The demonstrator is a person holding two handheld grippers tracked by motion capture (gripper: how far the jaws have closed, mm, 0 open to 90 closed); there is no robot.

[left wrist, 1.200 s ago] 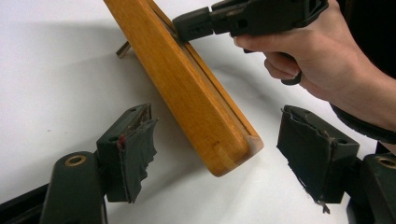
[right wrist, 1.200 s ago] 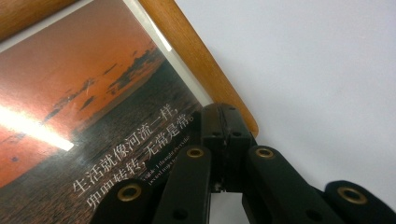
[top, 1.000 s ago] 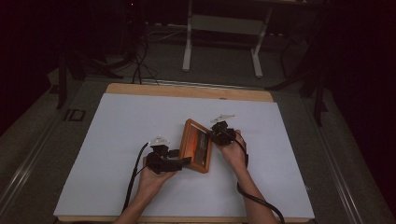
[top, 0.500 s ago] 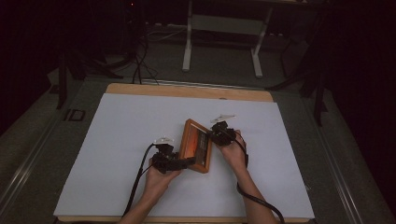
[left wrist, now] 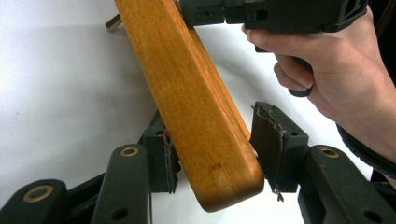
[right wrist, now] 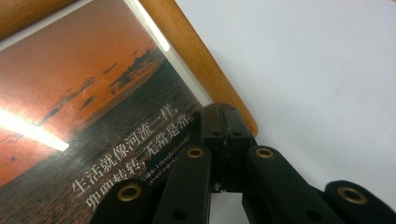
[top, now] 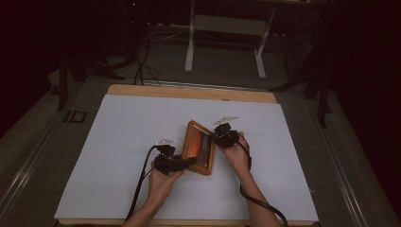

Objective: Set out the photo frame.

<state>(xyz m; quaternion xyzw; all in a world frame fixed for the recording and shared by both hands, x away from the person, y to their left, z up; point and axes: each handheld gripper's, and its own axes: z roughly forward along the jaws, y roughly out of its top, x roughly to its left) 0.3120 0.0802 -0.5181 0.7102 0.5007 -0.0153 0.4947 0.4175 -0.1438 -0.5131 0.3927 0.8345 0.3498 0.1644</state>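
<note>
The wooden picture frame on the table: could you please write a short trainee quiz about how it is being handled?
1. True or false: the left gripper has its jaws on either side of a corner of the wooden picture frame.
2. Where do the shut jaws of the right gripper rest? A) on the white table cover B) at the frame's edge C) on a cable
3. Fill in: the photo in the frame shows an orange ____ over dark water.

Key: 1 true; 2 B; 3 sky.
</note>
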